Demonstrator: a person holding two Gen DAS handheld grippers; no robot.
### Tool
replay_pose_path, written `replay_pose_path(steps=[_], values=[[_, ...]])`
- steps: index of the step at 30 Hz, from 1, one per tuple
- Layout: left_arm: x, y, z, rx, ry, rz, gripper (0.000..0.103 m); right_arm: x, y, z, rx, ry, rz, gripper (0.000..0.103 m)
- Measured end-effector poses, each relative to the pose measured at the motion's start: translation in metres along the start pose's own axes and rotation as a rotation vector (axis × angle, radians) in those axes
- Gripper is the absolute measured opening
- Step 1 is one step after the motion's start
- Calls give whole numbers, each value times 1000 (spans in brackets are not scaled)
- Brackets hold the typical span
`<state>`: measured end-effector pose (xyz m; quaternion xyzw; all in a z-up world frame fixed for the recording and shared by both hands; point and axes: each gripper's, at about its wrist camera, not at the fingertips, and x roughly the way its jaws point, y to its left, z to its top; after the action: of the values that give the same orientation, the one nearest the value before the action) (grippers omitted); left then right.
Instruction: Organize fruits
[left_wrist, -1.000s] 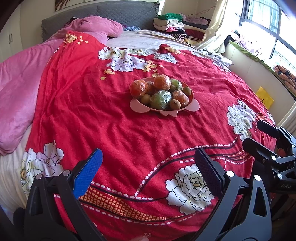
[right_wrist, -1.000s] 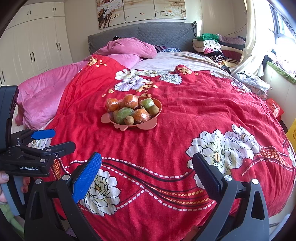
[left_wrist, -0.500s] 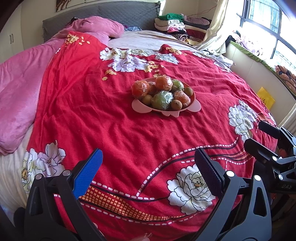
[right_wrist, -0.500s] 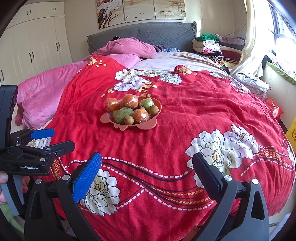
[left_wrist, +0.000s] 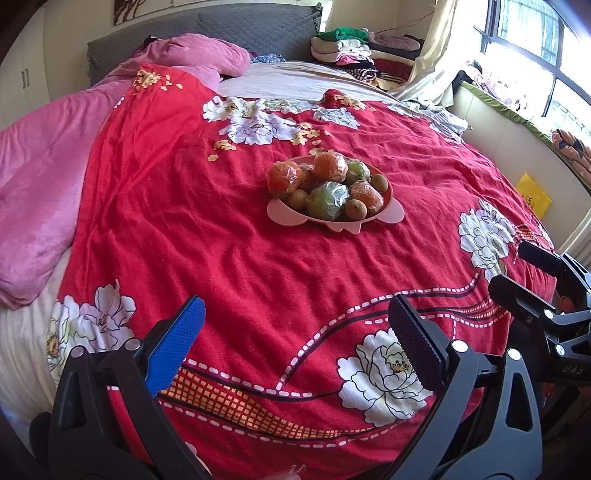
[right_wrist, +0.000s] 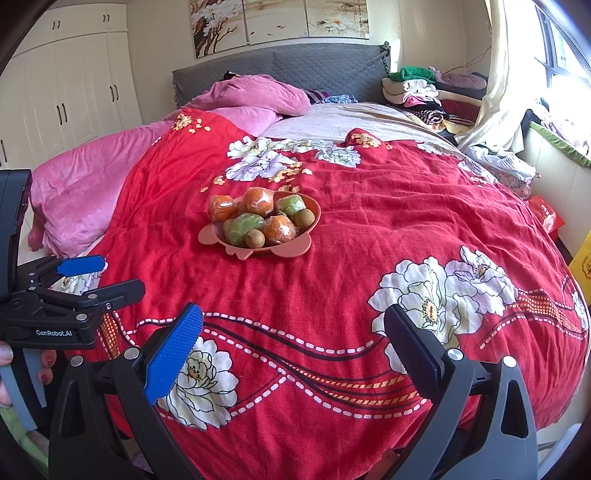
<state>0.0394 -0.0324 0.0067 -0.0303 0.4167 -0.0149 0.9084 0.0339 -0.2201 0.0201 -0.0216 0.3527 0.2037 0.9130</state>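
On the red bedspread (left_wrist: 229, 236), the fruits (left_wrist: 327, 184) sit heaped in the pink plate (left_wrist: 288, 216). I have eased my view slightly nearer; both the left claw (left_wrist: 295, 332) and right claw (right_wrist: 293, 338) gape empty, well short of it

Bright window (left_wrist: 535, 55) daylight, glare, fisheye-warped edges.

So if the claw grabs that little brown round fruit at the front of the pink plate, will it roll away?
Probably, if nudged. The little brown fruit looks round and smooth, and it sits near the front rim of the pink plate, so it could roll off onto the red blanket. It looks small, so likely light. It has no plastic wrap, so it is perhaps less slippery than the wrapped oranges.
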Motion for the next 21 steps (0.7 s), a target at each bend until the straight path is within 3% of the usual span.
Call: replay_pose_path(steps=[8, 15, 21], values=[[3, 6, 3, -25, 23, 14, 93, 3, -11, 2, 12, 7, -19, 98], [-11, 23, 12, -107, -91, -20, 93, 13, -29, 6, 41, 2, -48, 98], [34, 70, 34, -150, -3, 94, 93, 32, -87, 28, 62, -13, -159, 98]])
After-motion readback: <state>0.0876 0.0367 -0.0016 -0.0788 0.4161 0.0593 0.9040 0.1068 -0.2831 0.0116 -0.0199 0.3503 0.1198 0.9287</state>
